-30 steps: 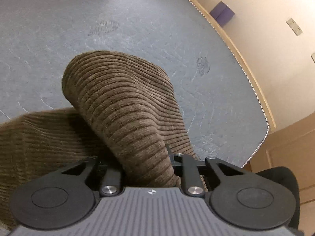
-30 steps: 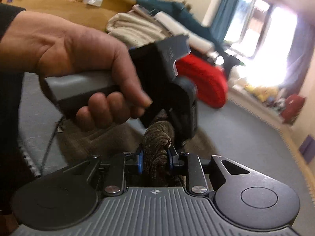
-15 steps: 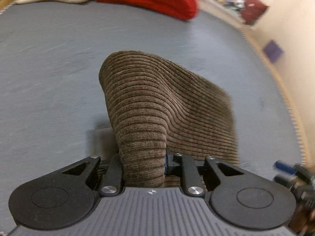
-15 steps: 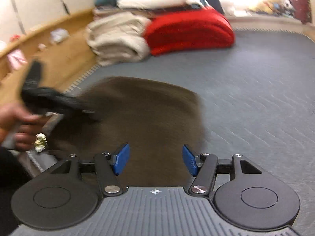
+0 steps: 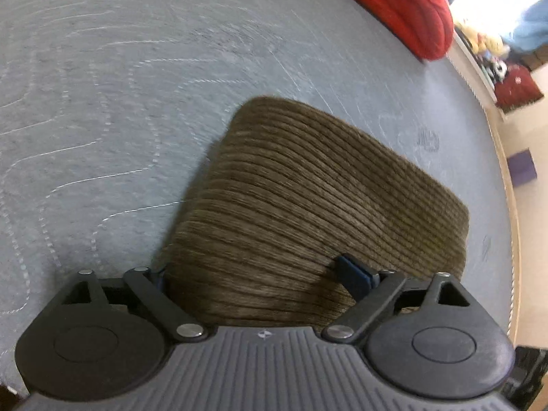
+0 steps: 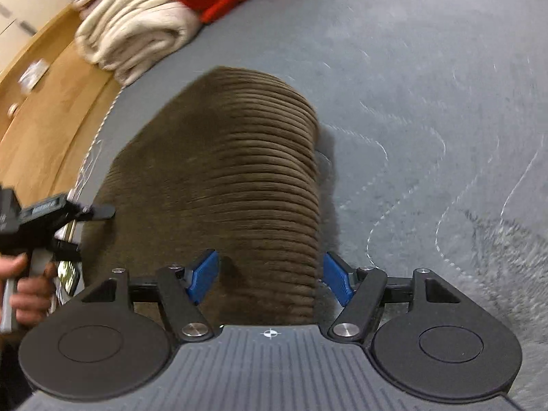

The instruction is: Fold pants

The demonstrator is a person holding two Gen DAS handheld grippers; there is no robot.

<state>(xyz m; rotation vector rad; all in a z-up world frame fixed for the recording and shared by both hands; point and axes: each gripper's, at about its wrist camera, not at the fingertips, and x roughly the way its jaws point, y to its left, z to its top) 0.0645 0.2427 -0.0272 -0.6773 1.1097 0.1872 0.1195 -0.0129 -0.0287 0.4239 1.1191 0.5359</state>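
The brown corduroy pants lie folded in a compact stack on the grey mattress. My left gripper is open, its jaws spread to either side of the stack's near edge, with fabric between them but not clamped. In the right wrist view the pants lie flat in front of my right gripper, which is open with blue pads wide apart over the near edge. The left gripper shows at the left of that view, held by a hand, its jaws apart.
A red folded blanket and a cream folded blanket lie at the far side of the mattress. A wooden bed frame runs along the left. A wall and floor clutter lie to the right.
Both grippers have let go of the pants: the right opened half a second ago, the left has just opened. The lifted fold has been laid down flat on the mattress.
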